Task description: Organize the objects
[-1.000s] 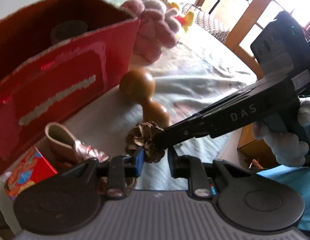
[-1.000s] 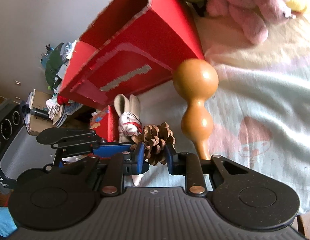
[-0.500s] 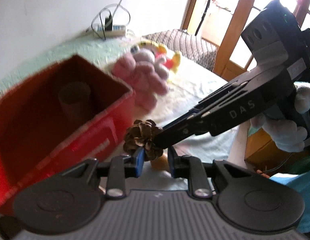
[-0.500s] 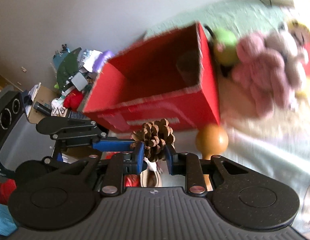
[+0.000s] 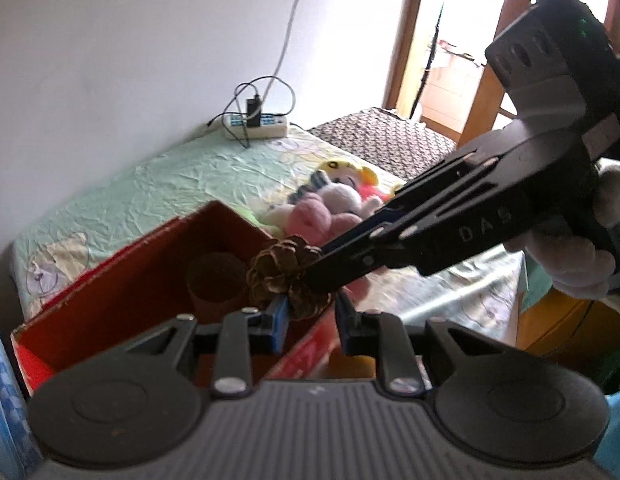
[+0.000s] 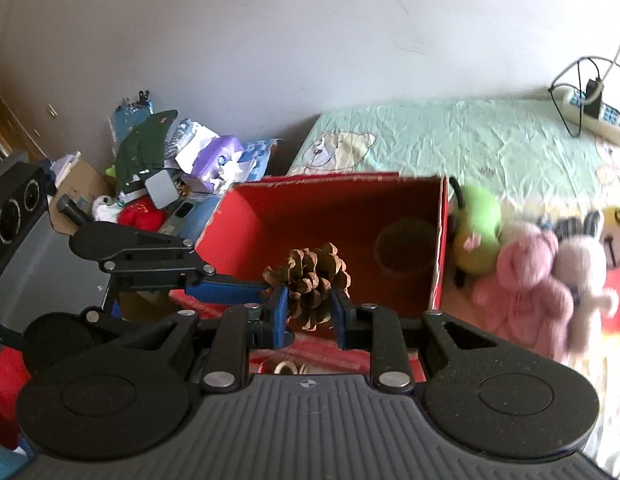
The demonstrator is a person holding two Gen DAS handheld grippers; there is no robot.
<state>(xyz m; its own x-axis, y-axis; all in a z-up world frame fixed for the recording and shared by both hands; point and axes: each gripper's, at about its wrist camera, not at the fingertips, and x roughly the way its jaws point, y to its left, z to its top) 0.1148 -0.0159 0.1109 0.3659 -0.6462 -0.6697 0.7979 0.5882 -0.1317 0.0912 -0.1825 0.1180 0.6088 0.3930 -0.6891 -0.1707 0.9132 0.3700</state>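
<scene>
The brown, dry pine cone (image 6: pixel 310 282) hangs in the air above the open red cardboard box (image 6: pixel 334 216), clamped between both grippers at once. In the right wrist view the right gripper (image 6: pixel 307 312) has its blue-padded jaws narrowed on the lower part of the cone, one pad on each side. The left gripper (image 6: pixel 265 290) comes in from the left of that picture, and its blue finger tips meet the cone's side.

The left wrist view shows the same grip from the other side: the pine cone (image 5: pixel 287 280) sits just above the left gripper (image 5: pixel 310 316), whose jaws are narrow, with the left pad against the cone's base. The right gripper (image 5: pixel 318 276) reaches in from the right, its black fingers closed on the cone; a hand in a fuzzy pale glove (image 5: pixel 582 256) holds its handle, seen only here.

Inside the red cardboard box (image 5: pixel 121 292) stands a brown cardboard tube (image 6: pixel 406 250), visible in both views. Beside the box on the pale green bed sheet (image 6: pixel 450 140) lie a pink knitted plush toy (image 6: pixel 526 280) and a white power strip (image 6: pixel 594 114). Only the right wrist view shows the green plush toy (image 6: pixel 476 240) against the box's wall and the pile of clutter (image 6: pixel 165 168) beyond the bed.
</scene>
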